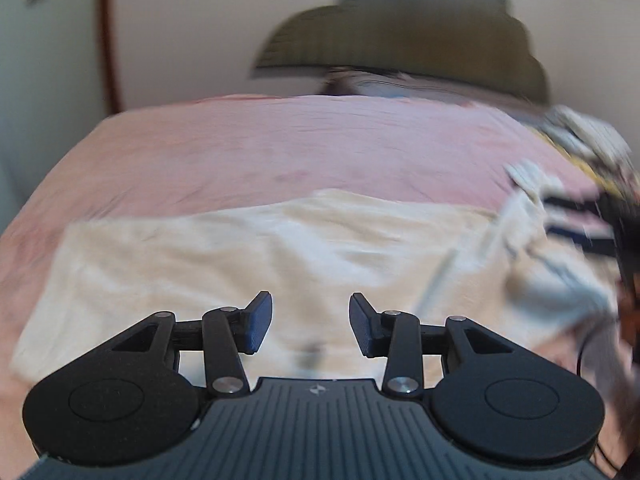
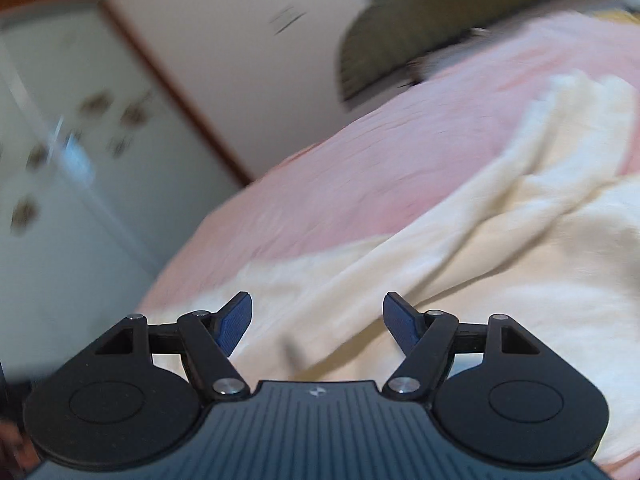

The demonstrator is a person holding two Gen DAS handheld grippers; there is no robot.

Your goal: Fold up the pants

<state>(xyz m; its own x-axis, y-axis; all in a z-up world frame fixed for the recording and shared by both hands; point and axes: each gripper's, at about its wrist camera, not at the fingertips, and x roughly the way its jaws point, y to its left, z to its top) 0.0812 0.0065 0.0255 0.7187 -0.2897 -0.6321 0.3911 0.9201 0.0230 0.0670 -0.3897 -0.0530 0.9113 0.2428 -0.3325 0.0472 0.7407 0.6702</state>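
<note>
Where the bedsheet (image 1: pixel 248 144) ends, a pillow (image 1: pixel 400 44) lies.

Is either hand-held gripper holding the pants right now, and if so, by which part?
Nothing is held. The left hand-held gripper and the right hand-held gripper both stand open above the cream pants, with no cloth between their pads.

Pants (image 1: pixel 248 256) spread on bed (image 1: pixel 280 140); pillow (image 1: pixel 400 40) behind, at wall.

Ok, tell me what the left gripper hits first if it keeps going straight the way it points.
Most likely the cream pants spread on the pink bedsheet: the left gripper, jaws open and empty, aims down at them. Blur leaves depth unclear.
</note>
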